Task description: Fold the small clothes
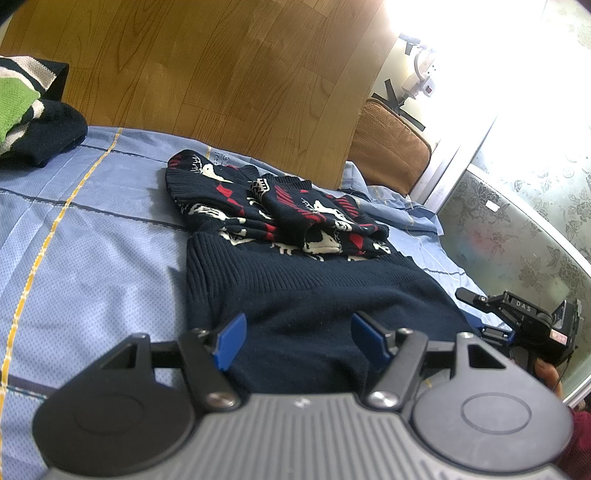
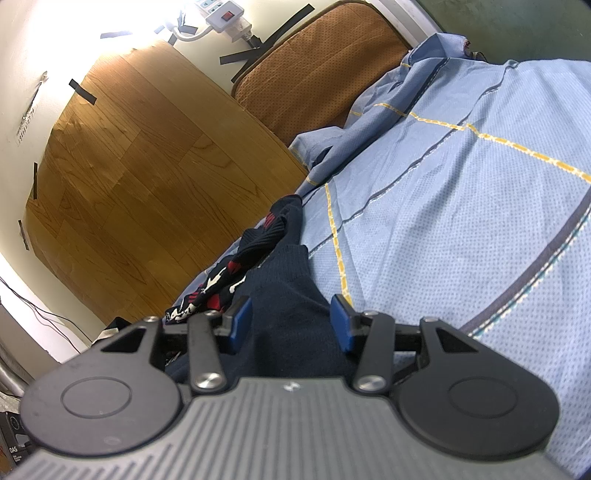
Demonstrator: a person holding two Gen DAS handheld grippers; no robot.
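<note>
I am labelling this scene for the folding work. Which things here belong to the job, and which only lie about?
Job: navy patterned sweater; left gripper; right gripper; blue bedsheet as work surface.

Lying about: green striped garment; brown cushion; power strip.

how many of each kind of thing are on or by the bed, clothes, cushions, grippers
Clothes: 2, the navy patterned sweater on the blue sheet and a green, white and black knit at the far left
Cushions: 1, the brown cushion
Grippers: 2, the left gripper and the right gripper
Total: 5
</note>
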